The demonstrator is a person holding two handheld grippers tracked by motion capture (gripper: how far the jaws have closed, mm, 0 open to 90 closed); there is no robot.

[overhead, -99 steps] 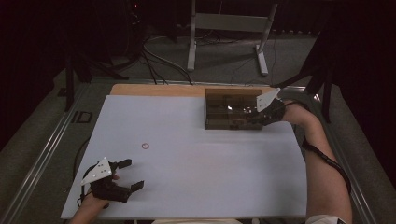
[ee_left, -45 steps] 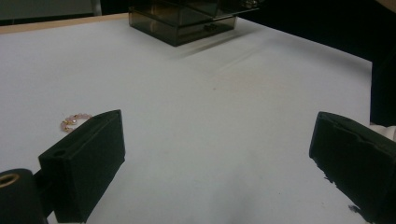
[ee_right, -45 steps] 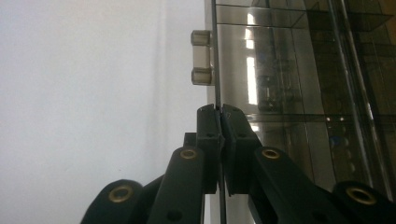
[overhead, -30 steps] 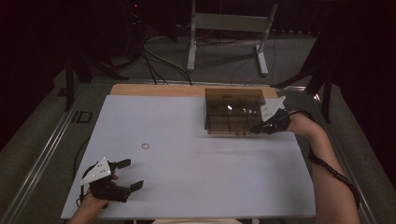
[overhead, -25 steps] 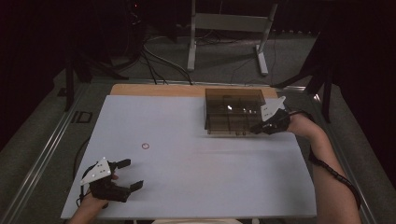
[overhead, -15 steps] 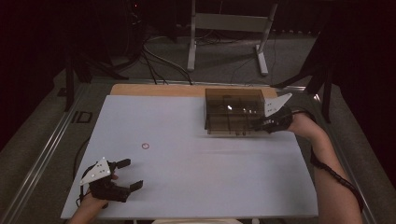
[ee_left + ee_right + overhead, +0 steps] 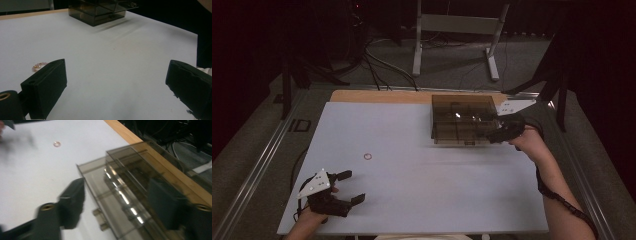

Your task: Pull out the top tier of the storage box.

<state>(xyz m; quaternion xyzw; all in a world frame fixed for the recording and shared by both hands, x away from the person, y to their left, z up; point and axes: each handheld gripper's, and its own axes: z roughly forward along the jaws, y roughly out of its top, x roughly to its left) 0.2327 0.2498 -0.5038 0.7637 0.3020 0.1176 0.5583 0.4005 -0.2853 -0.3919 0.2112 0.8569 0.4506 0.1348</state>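
Observation:
A smoky see-through drawer box point(image 7: 461, 120) stands at the table's back right. My right gripper point(image 7: 490, 134) hovers at its front right corner and points left along the box front. Its jaws have just been opening and grip nothing. In the right gripper view the right gripper point(image 7: 120, 202) straddles the box point(image 7: 130, 182) from above, over a lower drawer with a small knob point(image 7: 100, 219) that stands a little out. A small pink ring point(image 7: 368, 156) lies on the white table. My left gripper point(image 7: 353, 186) rests open at the front left, and in its own view the left gripper point(image 7: 116, 85) has the ring point(image 7: 38, 66) just beyond its left pad.
The white tabletop point(image 7: 412, 200) has a wooden strip point(image 7: 377, 96) along its far edge. Metal rails point(image 7: 252, 175) run along both sides. A stand's legs point(image 7: 452, 30) and cables sit on the floor behind.
My right gripper has risen and drawn slightly right, away from the box front, and its jaws have gone from shut to open. My left gripper has stayed put.

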